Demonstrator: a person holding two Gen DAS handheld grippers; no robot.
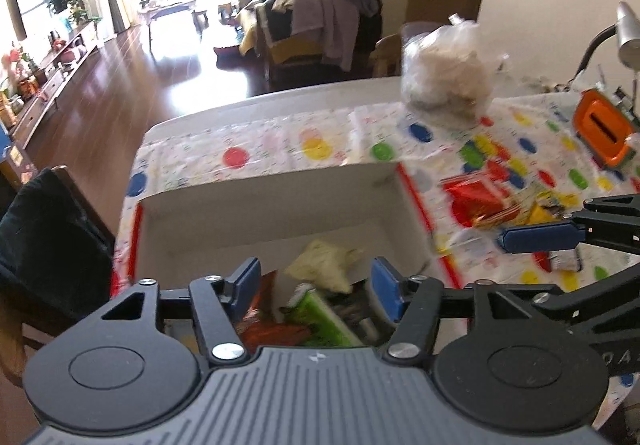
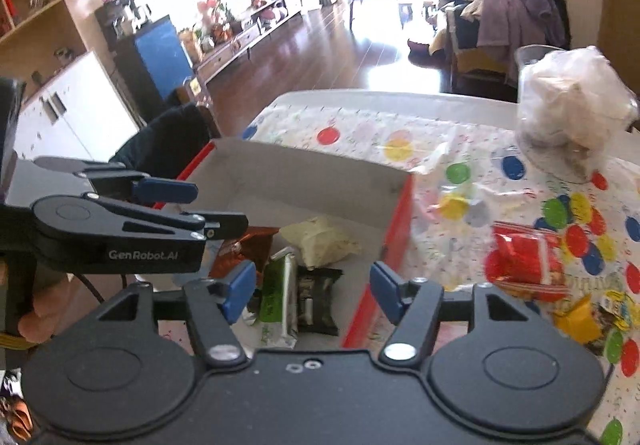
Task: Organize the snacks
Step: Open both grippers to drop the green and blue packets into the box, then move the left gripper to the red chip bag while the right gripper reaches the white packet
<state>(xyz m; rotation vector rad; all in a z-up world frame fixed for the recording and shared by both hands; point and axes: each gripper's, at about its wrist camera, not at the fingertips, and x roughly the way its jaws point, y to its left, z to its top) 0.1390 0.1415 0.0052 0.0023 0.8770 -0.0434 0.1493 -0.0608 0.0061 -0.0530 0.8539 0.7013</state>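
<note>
A white cardboard box with red edges lies on the dotted tablecloth. It holds a pale yellow packet, a green packet, a black packet and an orange-brown packet. My left gripper hovers open over the box's near left part, nothing between its pads. My right gripper hangs open above the box's near right corner, also empty; one of its fingers shows in the left wrist view. A red packet and yellow packets lie loose to the right of the box.
A clear plastic bag of white stuff stands at the table's far right. An orange object and a desk lamp sit further right. A chair with a dark cushion stands off the table's left edge.
</note>
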